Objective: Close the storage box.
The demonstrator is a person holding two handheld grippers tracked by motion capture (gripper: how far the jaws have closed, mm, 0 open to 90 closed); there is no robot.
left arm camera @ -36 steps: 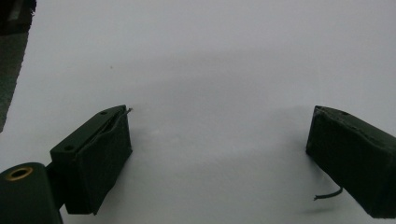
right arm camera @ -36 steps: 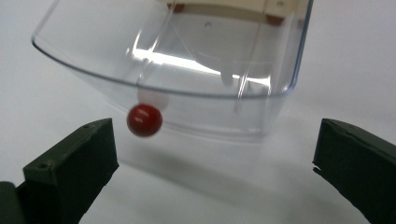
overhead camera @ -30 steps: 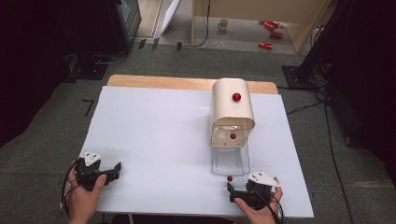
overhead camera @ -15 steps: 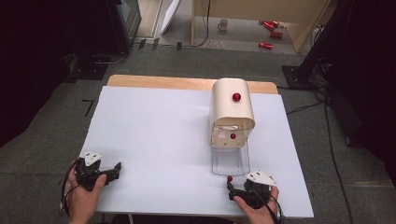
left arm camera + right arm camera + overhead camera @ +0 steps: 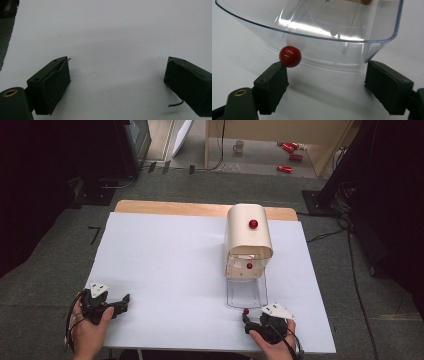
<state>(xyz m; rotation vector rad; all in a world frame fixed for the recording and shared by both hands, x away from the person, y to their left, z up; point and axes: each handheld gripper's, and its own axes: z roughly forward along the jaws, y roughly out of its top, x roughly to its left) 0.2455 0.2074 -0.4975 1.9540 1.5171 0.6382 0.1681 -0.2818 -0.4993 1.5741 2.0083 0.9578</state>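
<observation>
Red knob (image 5: 290,56) on clear flap (image 5: 319,32) sits just ahead of right gripper (image 5: 325,82), off-centre, touching its left jaw tip; jaws wide apart, nothing held. Left gripper (image 5: 117,87) also spread, far off on bare table (image 5: 165,270). Right hand nearer.

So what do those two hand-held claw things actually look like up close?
Each is a chunky black tool. The left claw and the right claw each carry a pale grey three-cornered plate on top and trail a thin dark cable. Seen along their own jaws, the fingers are blocky, dark green-black pads with small screw holes, and there is a brass-coloured ring at the base.
</observation>
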